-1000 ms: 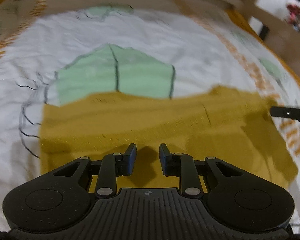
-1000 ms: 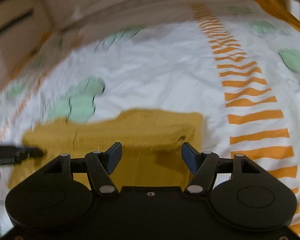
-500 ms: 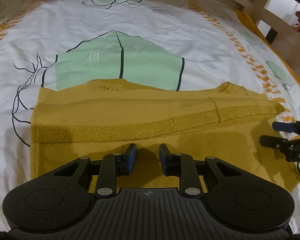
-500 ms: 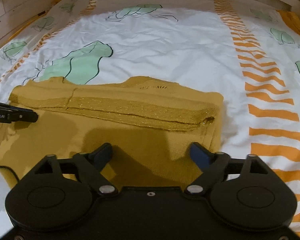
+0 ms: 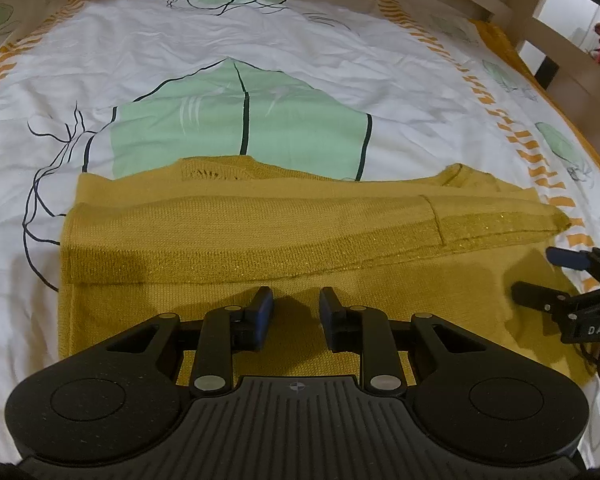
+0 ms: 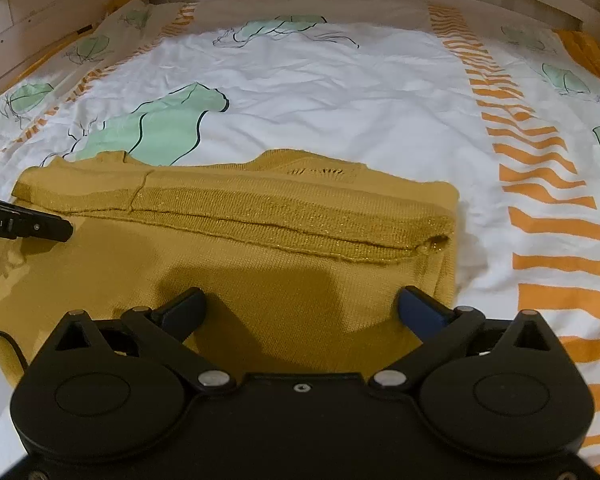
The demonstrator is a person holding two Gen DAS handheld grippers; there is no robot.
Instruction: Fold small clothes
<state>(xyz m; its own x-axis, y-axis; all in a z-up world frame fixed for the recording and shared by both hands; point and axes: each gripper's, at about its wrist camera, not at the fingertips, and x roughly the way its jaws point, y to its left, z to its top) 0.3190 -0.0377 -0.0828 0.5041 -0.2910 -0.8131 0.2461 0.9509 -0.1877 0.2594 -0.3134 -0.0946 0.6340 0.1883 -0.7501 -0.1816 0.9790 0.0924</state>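
While both hand-held grippers (image 5: pixel 296 304) (image 6: pixel 300 308) gape, sweater (image 6: pixel 260 264) lies unheld.

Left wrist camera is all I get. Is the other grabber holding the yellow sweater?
Observer: No. The right gripper has its fingers spread wide, with nothing between them.
Operator: What's it pointing at?
Observer: The plain part of the yellow sweater, on the near side of the folded strip.
Operator: Does the strip look funny anywhere?
Observer: Yes. Its end nearest the orange stripes gapes open a little.
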